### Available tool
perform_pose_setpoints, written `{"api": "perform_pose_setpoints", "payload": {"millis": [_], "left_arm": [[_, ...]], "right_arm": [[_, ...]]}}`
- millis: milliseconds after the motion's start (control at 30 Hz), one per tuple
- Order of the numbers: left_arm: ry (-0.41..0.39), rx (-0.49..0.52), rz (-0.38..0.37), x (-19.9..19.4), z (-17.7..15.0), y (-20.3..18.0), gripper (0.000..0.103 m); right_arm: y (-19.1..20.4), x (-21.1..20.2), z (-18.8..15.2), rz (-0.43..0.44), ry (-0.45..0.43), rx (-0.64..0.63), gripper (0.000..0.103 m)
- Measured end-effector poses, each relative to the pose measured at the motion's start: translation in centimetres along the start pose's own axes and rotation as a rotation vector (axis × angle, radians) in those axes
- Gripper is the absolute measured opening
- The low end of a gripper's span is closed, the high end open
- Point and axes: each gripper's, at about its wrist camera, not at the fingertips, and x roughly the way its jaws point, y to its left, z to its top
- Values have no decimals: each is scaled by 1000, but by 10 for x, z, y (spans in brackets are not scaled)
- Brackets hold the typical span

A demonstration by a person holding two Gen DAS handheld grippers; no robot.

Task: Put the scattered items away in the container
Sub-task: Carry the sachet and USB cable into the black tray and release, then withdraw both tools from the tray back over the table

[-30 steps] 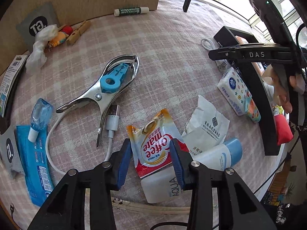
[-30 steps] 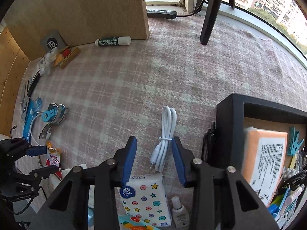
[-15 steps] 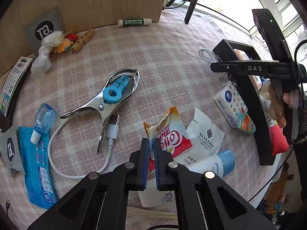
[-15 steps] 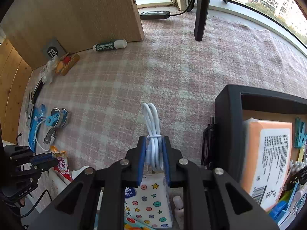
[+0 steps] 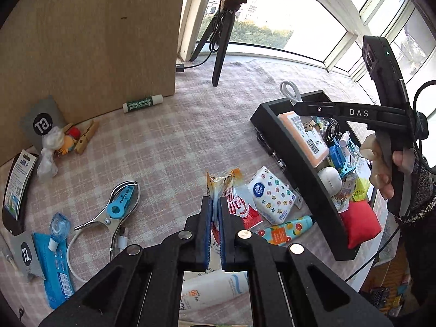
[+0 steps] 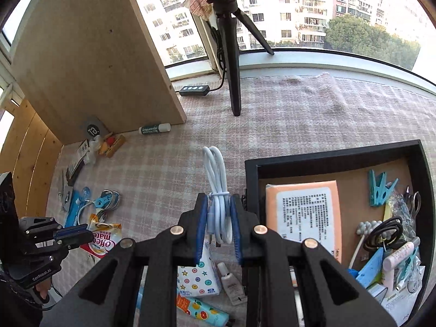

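My left gripper (image 5: 215,204) is shut on the top edge of a red and orange coffee creamer sachet (image 5: 241,207), which hangs lifted above the checked cloth. The right wrist view shows that sachet (image 6: 105,241) at the lower left. My right gripper (image 6: 218,212) is shut on a bundled white cable (image 6: 215,169), whose loop sticks up past the pads. It holds the cable just left of the black container (image 6: 250,179). In the left wrist view the container (image 5: 308,174) lies to the right, filled with several small items.
A star-print tissue pack (image 5: 272,201), an orange tube (image 5: 286,230) and a sunscreen bottle (image 5: 215,288) lie near the container. A metal clamp (image 5: 114,212), a blue packet (image 5: 54,267) and a green stick (image 5: 141,103) lie to the left. A tripod leg (image 6: 234,81) and a wooden board (image 5: 95,41) stand behind.
Both grippers went from open to shut, the left on the sachet and the right on the white cable. Both then rose, lifting those items off the cloth.
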Motion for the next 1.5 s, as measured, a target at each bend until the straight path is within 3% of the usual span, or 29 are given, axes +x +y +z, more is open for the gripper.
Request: {"api": "perform_pose_setpoints", "payload": {"millis": [233,500,867,900,933,967,1000,1033,1200,1500], "left_arm": [[-29,68,-81,1,30,-53,4],[-88,164,-136,21,76,-132,4],[-96,309,-138,47,89,-224,5],[-101,324,-132,47,88,-231,7],[-107,335,-120,46,87,-238,23],[-113,345,-106,44,86,-243,38],[-133,353,-101,41,84,-247,66],[-166,364,-106,35,81,-250,73],[-203,413,-73,22,77,-257,70],[-223,384,-35,7,77,-236,66]], "right_arm": [[-69,-56,-11,-75,-76,104,17],[-140,-107,-50,-187,-101,214,17],[-177,-139,-105,-237,-109,320,17],[-178,-142,-108,-236,-125,332,18],[-180,-145,-109,-230,-137,343,26],[-181,-148,-110,-229,-149,354,45],[-182,-152,-111,-236,-164,366,57],[-182,-158,-113,-249,-189,372,70],[-173,-172,-111,-272,-231,344,70],[-151,-165,-103,-253,-224,293,70]]}}
